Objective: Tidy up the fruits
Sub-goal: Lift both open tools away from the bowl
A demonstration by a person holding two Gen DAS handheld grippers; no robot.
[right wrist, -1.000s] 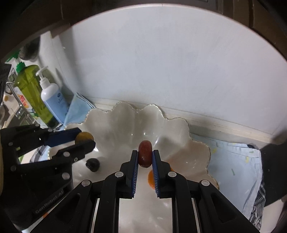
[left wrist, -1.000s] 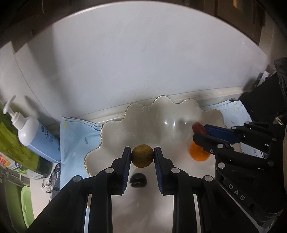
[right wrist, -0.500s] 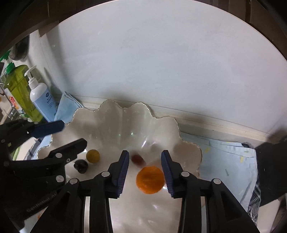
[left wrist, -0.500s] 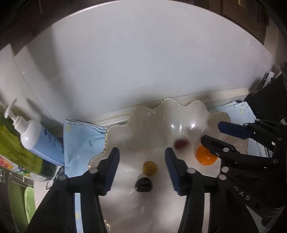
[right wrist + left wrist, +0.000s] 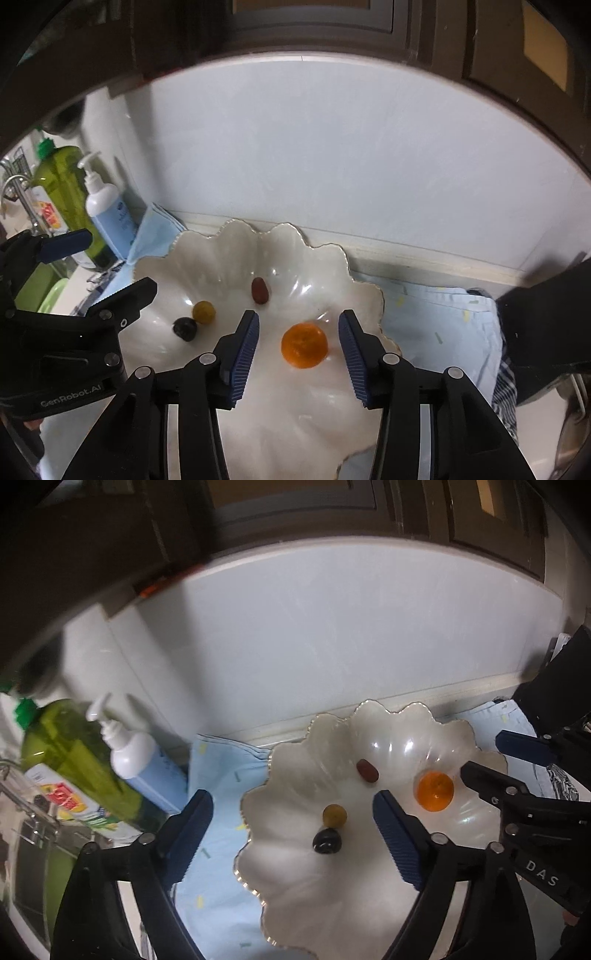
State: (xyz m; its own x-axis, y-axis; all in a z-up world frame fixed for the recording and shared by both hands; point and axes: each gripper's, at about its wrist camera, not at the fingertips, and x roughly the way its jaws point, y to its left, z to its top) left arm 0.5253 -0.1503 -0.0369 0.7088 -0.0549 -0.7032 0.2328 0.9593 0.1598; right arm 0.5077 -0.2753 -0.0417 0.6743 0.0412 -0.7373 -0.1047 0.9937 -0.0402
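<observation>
While I hold both grippers over the counter, here is the scene, line by line.

Left gripper (image 5: pixel 291 818): my jaws are spread wide, nothing between them; the blue pads frame the left half of the dish from above.
Right gripper (image 5: pixel 298 338): mine too is wide apart and empty, hanging over the right half of the dish.
Scalloped bowl (image 5: pixel 280 775): white, wavy rim, sitting on the blue cloth against the back ledge; all four fruits lie in it.
Orange (image 5: pixel 304 345): right between my right pads in the right wrist view, touching neither; in the left wrist view it sits at 3 o'clock in the bowl (image 5: pixel 435 791).
Red fruit (image 5: pixel 367 770): small, oblong, near the bowl's centre toward 12 o'clock; in the right wrist view it lies up at 11 o'clock from the orange (image 5: pixel 260 290).
Yellow fruit (image 5: pixel 334 815): round, at 9 o'clock of the bowl's centre.
Dark fruit (image 5: pixel 326 841): glossy black, just beside the yellow one at its 6 o'clock, seemingly touching.
Blue cloth (image 5: pixel 218 771): under the bowl, spreading out at both sides.
Pump bottle (image 5: pixel 136 760): white and blue, at 9 o'clock of the bowl, against the wall.
Green bottle (image 5: pixel 74 753): just left of the pump bottle, blurred.
</observation>
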